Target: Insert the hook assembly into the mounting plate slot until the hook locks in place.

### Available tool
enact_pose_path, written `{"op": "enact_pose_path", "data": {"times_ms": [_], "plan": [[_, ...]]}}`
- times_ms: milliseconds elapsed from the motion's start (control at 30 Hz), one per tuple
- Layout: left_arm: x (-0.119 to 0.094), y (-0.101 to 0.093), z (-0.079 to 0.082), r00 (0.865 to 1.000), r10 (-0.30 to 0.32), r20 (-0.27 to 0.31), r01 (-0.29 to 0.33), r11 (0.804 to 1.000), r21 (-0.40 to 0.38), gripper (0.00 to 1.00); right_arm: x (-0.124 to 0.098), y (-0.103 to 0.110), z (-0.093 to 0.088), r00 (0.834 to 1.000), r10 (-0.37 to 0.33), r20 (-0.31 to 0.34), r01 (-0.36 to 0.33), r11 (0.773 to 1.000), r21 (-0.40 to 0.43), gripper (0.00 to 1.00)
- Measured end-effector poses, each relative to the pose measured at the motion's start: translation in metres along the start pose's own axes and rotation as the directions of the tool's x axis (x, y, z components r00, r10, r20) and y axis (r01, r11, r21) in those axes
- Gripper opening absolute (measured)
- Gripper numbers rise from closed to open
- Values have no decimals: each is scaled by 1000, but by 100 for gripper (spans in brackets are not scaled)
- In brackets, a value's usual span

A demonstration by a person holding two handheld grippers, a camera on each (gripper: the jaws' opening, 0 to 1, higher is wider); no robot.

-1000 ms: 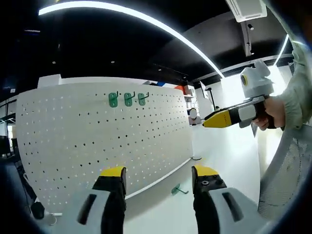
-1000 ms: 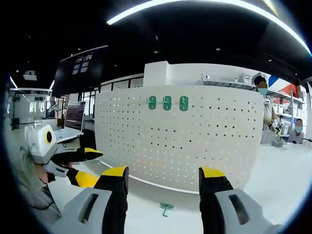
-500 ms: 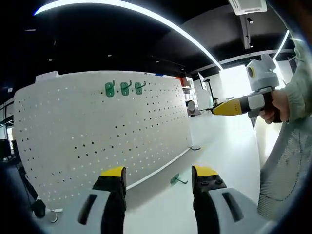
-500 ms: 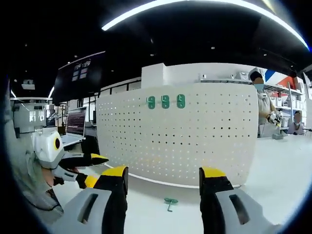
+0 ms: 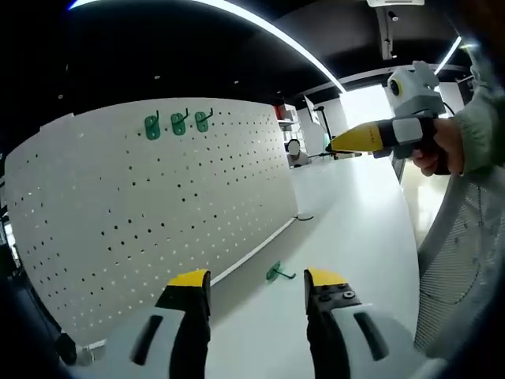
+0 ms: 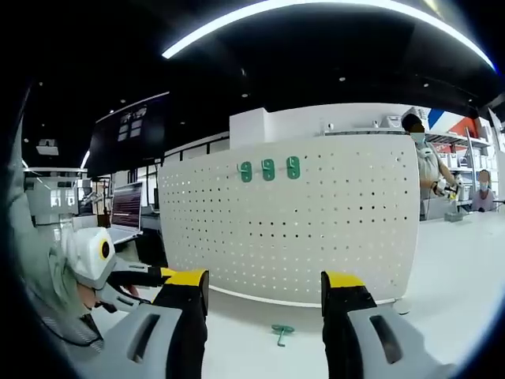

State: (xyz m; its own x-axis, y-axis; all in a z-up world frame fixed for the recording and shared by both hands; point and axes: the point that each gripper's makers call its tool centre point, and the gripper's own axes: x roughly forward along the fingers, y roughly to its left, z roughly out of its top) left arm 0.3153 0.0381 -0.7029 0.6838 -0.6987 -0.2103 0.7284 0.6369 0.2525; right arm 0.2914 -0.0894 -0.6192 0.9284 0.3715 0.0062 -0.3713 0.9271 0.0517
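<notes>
Since a second ago both cameras have shifted: in the left gripper view the white perforated pegboard panel (image 5: 158, 213) now sits lower and more slanted, and the right gripper (image 5: 335, 145) reads higher against it; in the right gripper view the left gripper (image 6: 162, 273) has slid closer to that view's own jaws. The loose hook itself has not moved on the table.

Surface: smooth white tabletop (image 5: 355, 213), pegboard standing upright on it. Room: dark ceiling with a long curved light strip (image 6: 316, 8), a laptop (image 6: 126, 209) left of the pegboard, a person in a mask (image 6: 430, 174) at the pegboard's right edge.

Three green hooks (image 6: 269, 169) hang in a row near the pegboard's top edge. The small green loose hook (image 6: 281, 332) lies flat on the table just in front of the pegboard's base, apart from it, beyond and between the right gripper's spread, empty jaws. In the left gripper view the same hook (image 5: 276, 273) lies ahead of the left gripper's (image 5: 257, 283) jaws, also spread and holding nothing.
</notes>
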Motion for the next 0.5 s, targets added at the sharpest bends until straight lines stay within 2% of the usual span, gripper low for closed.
{"op": "enact_pose_path", "data": {"times_ms": [233,500], "plan": [[9,6,-7,999,-23,-38,23,1000,9,40,-1,-5,2,1000,-11,13,10,999,39,55],[27,9,-12,996,-55,-65,56,998,19,34,0,-1,1,1000,2,12,-3,999,34,55]]}}
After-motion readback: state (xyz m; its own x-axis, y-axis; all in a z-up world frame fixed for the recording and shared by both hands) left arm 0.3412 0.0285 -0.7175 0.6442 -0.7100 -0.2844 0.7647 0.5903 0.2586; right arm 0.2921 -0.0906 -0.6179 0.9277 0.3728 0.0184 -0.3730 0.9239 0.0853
